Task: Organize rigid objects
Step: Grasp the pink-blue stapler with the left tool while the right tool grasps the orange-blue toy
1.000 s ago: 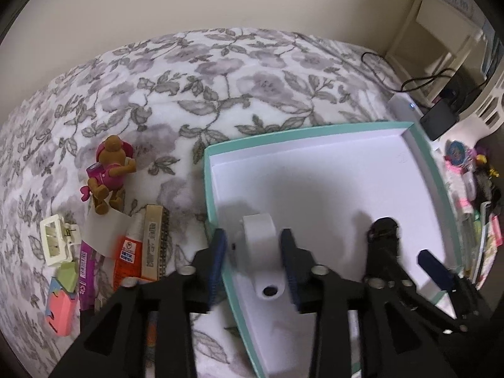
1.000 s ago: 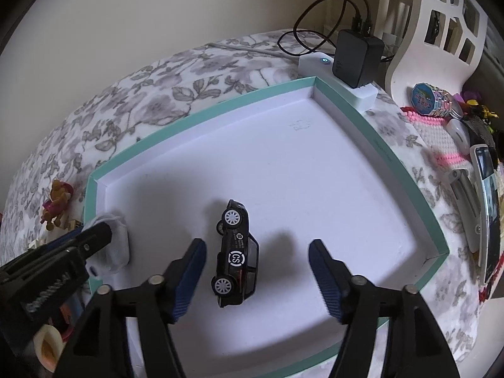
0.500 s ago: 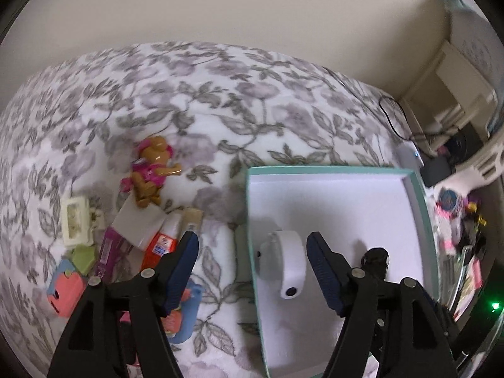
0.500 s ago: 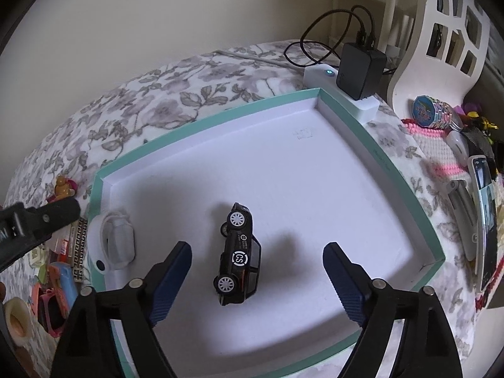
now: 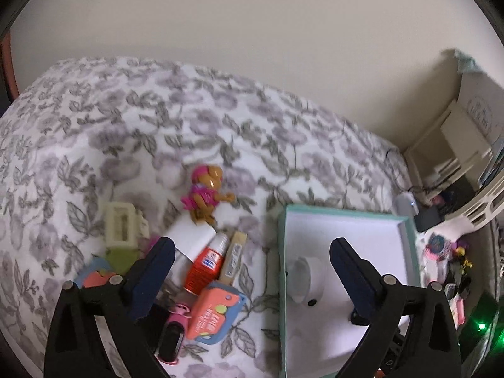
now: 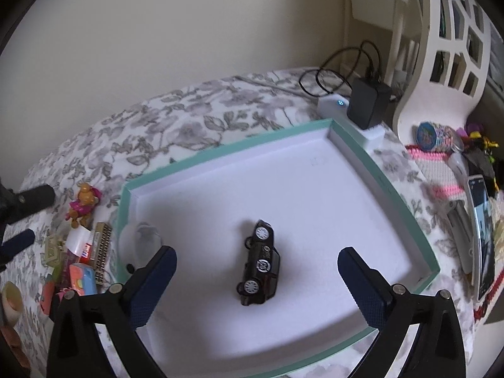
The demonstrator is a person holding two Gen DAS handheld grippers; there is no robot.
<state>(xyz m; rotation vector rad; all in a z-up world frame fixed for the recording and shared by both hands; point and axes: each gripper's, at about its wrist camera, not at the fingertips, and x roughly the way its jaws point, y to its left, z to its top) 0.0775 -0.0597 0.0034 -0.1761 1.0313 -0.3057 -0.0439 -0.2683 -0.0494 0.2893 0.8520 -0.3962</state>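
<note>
A teal-rimmed white box (image 6: 220, 151) lies on the flowered bedspread. Inside it a black toy car (image 6: 260, 263) lies on its side, and a white round device (image 5: 307, 278) rests by the left wall. My right gripper (image 6: 256, 253) hovers over the car, its jaws opening wide and touching nothing. My left gripper (image 5: 251, 245) hangs above the box's left rim (image 5: 343, 212) and a toy pile, its jaws also opening, nothing held. The pile holds a pink-and-orange figure (image 5: 206, 193), a red-white tube (image 5: 206, 263), an orange-blue toy (image 5: 214, 312) and a cream clip (image 5: 121, 225).
A black charger (image 6: 367, 107) on a white power strip sits at the box's far corner with looped cables. A white cut-out chair back (image 6: 441, 47), a phone (image 6: 482, 230) and small trinkets crowd the right side. A wall runs behind the bed.
The left gripper let go of the white device in the box, opened wide, and rose leftward toward the toy pile. The right gripper opened wider over the car and lifted a little.
</note>
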